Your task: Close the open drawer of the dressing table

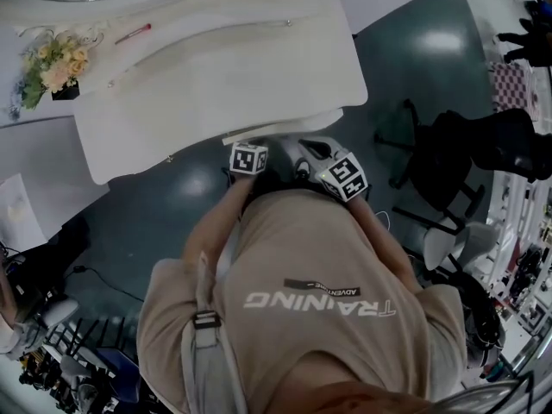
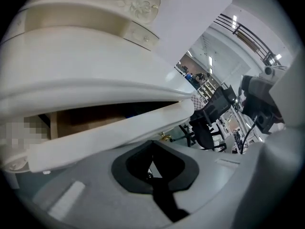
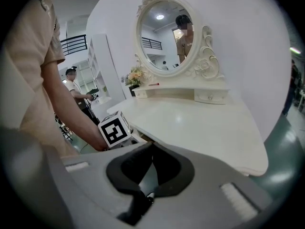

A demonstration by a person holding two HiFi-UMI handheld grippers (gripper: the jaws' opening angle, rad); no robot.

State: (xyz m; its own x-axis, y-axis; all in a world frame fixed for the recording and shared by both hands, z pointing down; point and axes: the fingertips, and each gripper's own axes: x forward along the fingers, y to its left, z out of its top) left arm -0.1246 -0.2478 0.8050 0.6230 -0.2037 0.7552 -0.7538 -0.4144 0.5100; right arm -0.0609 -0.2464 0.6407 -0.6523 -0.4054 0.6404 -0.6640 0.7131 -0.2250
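Note:
The white dressing table (image 1: pixel 216 67) fills the top of the head view. Its drawer (image 1: pixel 285 126) sticks out a little from under the front edge. In the left gripper view the curved drawer front (image 2: pixel 119 128) stands ajar, with the wooden inside (image 2: pixel 90 118) showing above it and a brass knob (image 2: pixel 165 136) below. My left gripper (image 2: pixel 152 142) is shut and empty, just in front of the drawer front. My right gripper (image 3: pixel 151 144) is shut and empty too, beside the left one at the table's front corner. Both marker cubes, left (image 1: pixel 248 159) and right (image 1: pixel 345 176), sit close to my body.
A flower bunch (image 1: pixel 52 63) and a pink pen (image 1: pixel 134 33) lie at the table's back left. An oval mirror (image 3: pixel 164 35) stands on the table. A black chair (image 1: pixel 466 162) is on the floor to the right. Another person (image 3: pixel 74 87) stands far left.

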